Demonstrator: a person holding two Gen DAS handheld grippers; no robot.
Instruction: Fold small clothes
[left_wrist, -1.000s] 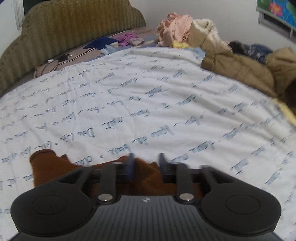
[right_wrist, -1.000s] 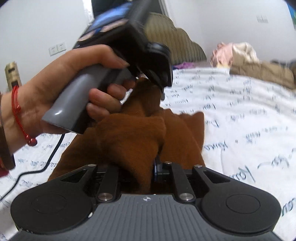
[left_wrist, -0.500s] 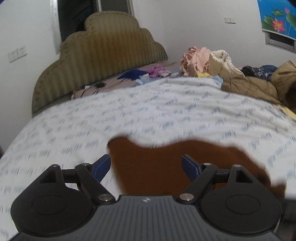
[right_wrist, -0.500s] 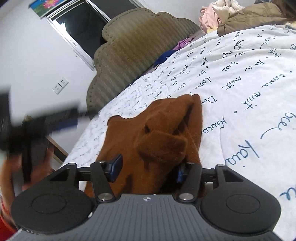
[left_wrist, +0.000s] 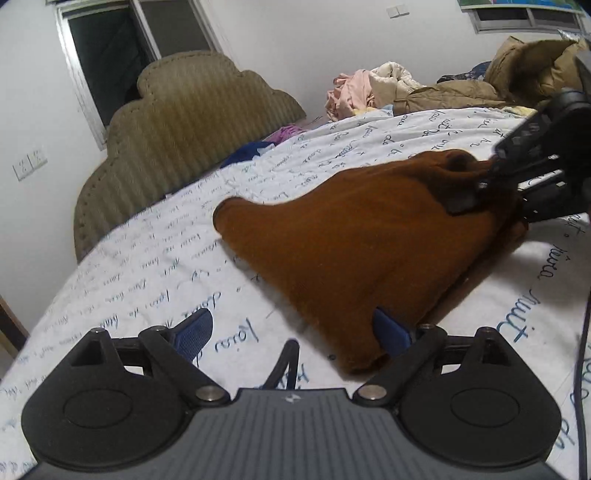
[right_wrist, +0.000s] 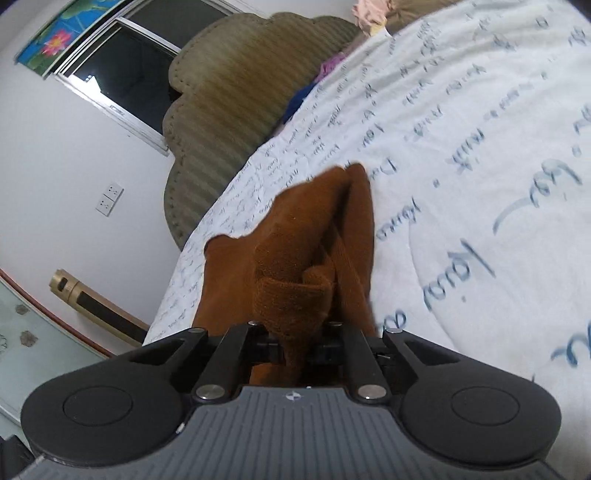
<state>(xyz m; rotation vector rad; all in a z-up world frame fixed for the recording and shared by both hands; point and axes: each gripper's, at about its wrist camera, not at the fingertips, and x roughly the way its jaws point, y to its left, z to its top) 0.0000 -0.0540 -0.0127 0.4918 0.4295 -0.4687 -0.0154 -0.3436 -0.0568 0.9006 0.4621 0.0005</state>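
A small rust-brown garment (left_wrist: 362, 243) lies partly folded on the white bedspread with blue script (left_wrist: 155, 266). My left gripper (left_wrist: 291, 332) is open and empty, just in front of the garment's near corner, which touches its right fingertip. My right gripper (left_wrist: 484, 188) is at the garment's far right edge, shut on a bunched fold and lifting it. In the right wrist view the garment (right_wrist: 295, 251) runs away from the right gripper (right_wrist: 295, 350), with a thick fold pinched between the closed fingers.
An olive padded headboard (left_wrist: 177, 136) stands at the back left. A heap of clothes and a tan jacket (left_wrist: 443, 92) lies at the far side of the bed. A black cable (left_wrist: 581, 350) hangs at the right. A gold bottle (right_wrist: 70, 288) stands beside the bed.
My left gripper opened, let go of the garment and drew back to the left. My right gripper opened briefly, then shut again on a fold of the garment and tilted.
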